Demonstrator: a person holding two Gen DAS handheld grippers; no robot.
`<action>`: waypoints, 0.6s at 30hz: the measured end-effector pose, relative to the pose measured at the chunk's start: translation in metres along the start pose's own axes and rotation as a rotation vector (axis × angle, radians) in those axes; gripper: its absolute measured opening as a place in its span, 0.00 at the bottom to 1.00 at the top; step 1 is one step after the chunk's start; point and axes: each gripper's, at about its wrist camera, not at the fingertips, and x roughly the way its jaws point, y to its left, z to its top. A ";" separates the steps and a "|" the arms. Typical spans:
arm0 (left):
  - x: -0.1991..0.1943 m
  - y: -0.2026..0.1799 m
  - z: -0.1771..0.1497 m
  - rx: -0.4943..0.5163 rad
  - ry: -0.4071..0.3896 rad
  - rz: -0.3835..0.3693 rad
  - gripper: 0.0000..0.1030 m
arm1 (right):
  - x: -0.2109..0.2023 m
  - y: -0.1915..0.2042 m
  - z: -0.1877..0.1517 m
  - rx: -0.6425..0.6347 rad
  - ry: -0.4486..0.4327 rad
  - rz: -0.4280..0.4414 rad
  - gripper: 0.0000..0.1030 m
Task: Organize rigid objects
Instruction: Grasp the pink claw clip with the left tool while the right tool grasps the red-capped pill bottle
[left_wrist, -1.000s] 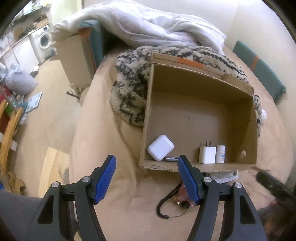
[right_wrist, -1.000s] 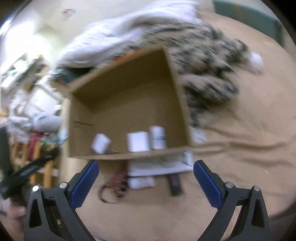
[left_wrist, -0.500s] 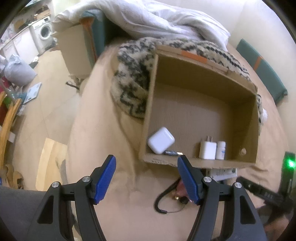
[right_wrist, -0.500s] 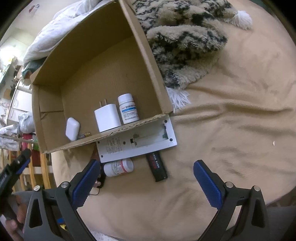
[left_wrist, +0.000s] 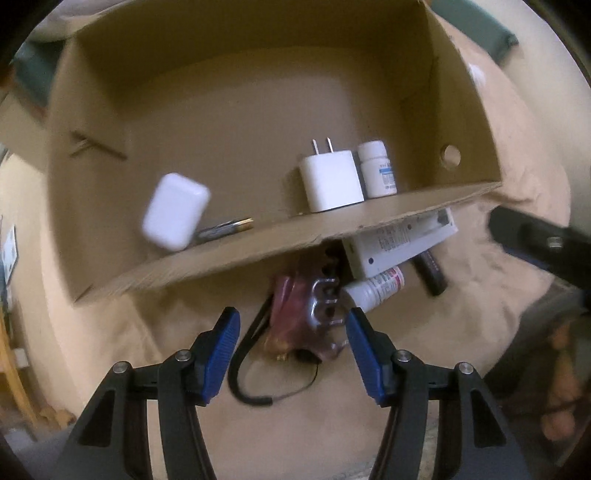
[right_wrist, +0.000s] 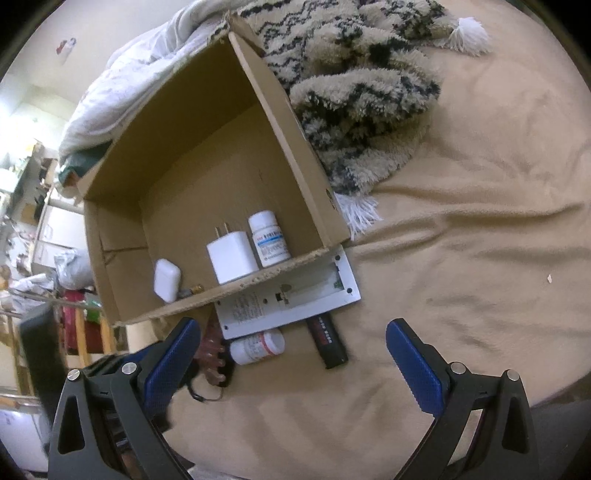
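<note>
Left wrist view, going left to right: the left tongs (left_wrist: 291, 332) point down at the tan bed cover (left_wrist: 480, 314), jaws closing with a pinkish clip with metal teeth (left_wrist: 306, 306) between them, pads not yet on it. A black cord (left_wrist: 251, 395) loops at 6 o'clock of the clip. At 12 o'clock the near wall of the cardboard box (left_wrist: 258, 243) crosses the view, leaving only a narrow strip of cover between its edge and the tongs. Inside the box sit a white earbud case (left_wrist: 175, 218), a small battery-like piece (left_wrist: 229, 229), a white charger plug (left_wrist: 330, 181) and a white bottle (left_wrist: 376, 170) just beside it. At 2 o'clock of the clip a white remote (left_wrist: 402, 240) juts from under the box edge, with a lying white bottle (left_wrist: 376, 290) and a black bar (left_wrist: 430, 273) next to it.

Right wrist view shows more: the right tongs (right_wrist: 291, 354) stand wide and empty above the cover, the left pad (right_wrist: 171, 360) near the clip (right_wrist: 212, 354). The lying bottle (right_wrist: 258, 347), remote (right_wrist: 288, 302) and black bar (right_wrist: 328, 343) lie at 12 o'clock. Broad open cover (right_wrist: 461, 258) spreads at 3 o'clock. A shaggy patterned throw (right_wrist: 362, 92) presses on the box's right wall (right_wrist: 288, 125); a white duvet (right_wrist: 122, 92) lies behind.
</note>
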 end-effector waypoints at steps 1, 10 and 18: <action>0.005 -0.003 0.003 0.010 0.013 0.002 0.55 | -0.002 -0.001 0.001 0.006 -0.003 0.009 1.00; 0.026 -0.018 0.013 0.056 0.065 0.016 0.33 | -0.004 -0.003 0.003 0.027 0.005 0.069 1.00; 0.008 0.012 -0.017 -0.005 0.094 0.022 0.30 | -0.001 0.009 0.003 0.006 0.013 0.097 1.00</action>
